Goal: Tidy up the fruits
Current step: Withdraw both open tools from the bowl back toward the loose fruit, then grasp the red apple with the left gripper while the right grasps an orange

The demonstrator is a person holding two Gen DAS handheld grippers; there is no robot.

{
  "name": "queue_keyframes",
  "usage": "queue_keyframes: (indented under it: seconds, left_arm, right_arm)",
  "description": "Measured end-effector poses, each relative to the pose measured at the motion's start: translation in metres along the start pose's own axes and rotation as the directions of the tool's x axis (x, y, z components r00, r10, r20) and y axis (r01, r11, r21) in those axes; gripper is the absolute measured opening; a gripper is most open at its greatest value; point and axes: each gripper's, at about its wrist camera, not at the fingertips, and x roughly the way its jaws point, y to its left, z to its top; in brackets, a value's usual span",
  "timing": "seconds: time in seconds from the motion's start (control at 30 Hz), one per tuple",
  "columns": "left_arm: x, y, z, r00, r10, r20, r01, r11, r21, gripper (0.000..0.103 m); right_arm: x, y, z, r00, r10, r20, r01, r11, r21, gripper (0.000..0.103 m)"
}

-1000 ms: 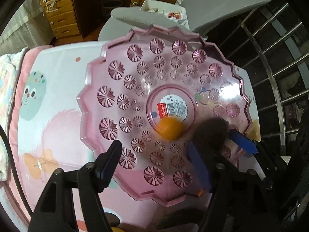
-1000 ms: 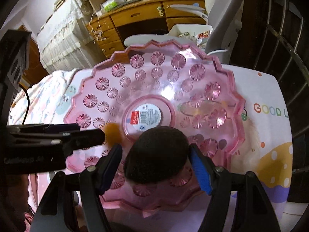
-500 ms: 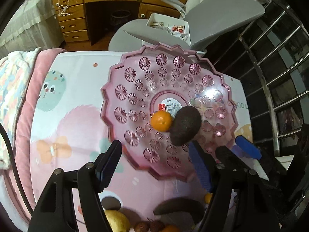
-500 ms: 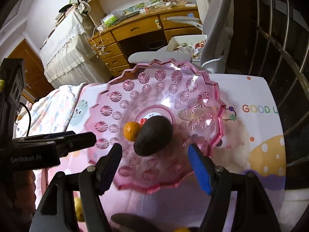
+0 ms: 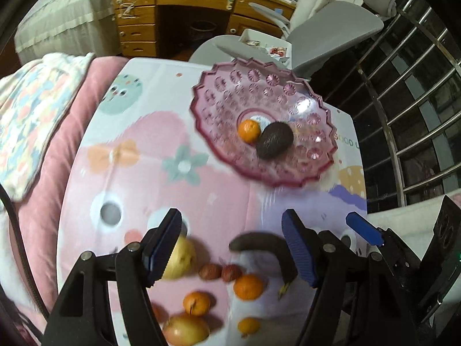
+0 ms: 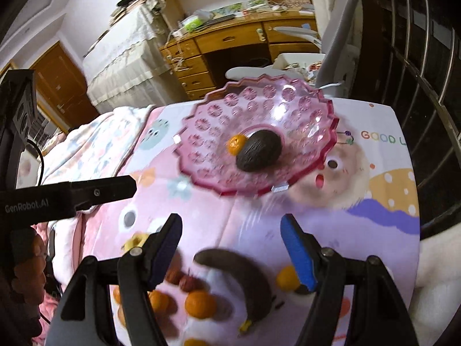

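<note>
A pink plastic fruit plate (image 5: 219,132) (image 6: 201,144) sits at the far side of the cartoon mat. It holds a dark avocado (image 5: 274,139) (image 6: 258,150) beside a small orange (image 5: 249,130) (image 6: 236,144). Near me lie loose fruits: a dark banana (image 5: 265,245) (image 6: 239,274), oranges (image 5: 248,287) (image 6: 200,304), a yellow pear (image 5: 180,258), an apple (image 5: 185,330) and small red fruits (image 5: 220,271). My left gripper (image 5: 232,248) is open and empty above the loose fruits. My right gripper (image 6: 232,250) is open and empty above the banana.
A wooden desk (image 5: 184,3) and a grey office chair (image 5: 331,28) stand behind the table. A metal railing (image 5: 417,101) runs along the right. A pink quilt (image 5: 34,115) lies at the left. The left gripper's body (image 6: 57,199) crosses the right wrist view.
The right gripper let go of the avocado, which now lies on the plate beside the orange. Both grippers pulled back and up from the plate, bringing the loose fruits into view.
</note>
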Motion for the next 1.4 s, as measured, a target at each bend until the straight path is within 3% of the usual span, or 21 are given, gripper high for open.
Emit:
queue_keyframes:
  seconds: [0.13, 0.37, 0.7, 1.03, 1.27, 1.4]
  left_arm:
    - [-0.017, 0.010, -0.033, 1.000, 0.021, 0.000, -0.021, 0.999, -0.036, 0.071]
    - [-0.037, 0.037, -0.084, 0.999, 0.046, 0.003, -0.045, 0.993, -0.110, 0.071]
    - [-0.030, 0.067, -0.149, 0.996, 0.055, -0.071, -0.069, 0.975, -0.209, 0.071]
    - [0.006, 0.069, -0.179, 0.980, 0.005, -0.199, -0.070, 0.944, -0.321, 0.071]
    - [0.028, 0.073, -0.188, 0.970, -0.033, -0.241, -0.074, 0.903, -0.424, 0.071]
    - [0.038, 0.078, -0.189, 0.969, -0.061, -0.240, -0.065, 0.873, -0.483, 0.071]
  right_arm:
    - [-0.011, 0.012, -0.022, 1.000, -0.003, -0.024, 0.002, 0.999, -0.041, 0.071]
    - [-0.024, 0.032, -0.055, 0.997, 0.070, -0.039, -0.073, 0.994, -0.078, 0.071]
    - [-0.022, 0.061, -0.104, 0.989, 0.083, -0.125, -0.106, 0.976, -0.188, 0.071]
    - [-0.006, 0.064, -0.143, 0.975, 0.018, -0.219, -0.079, 0.958, -0.276, 0.071]
    - [0.008, 0.065, -0.160, 0.962, -0.004, -0.272, -0.092, 0.936, -0.339, 0.071]
    - [0.017, 0.069, -0.166, 0.949, -0.009, -0.315, -0.116, 0.919, -0.377, 0.061]
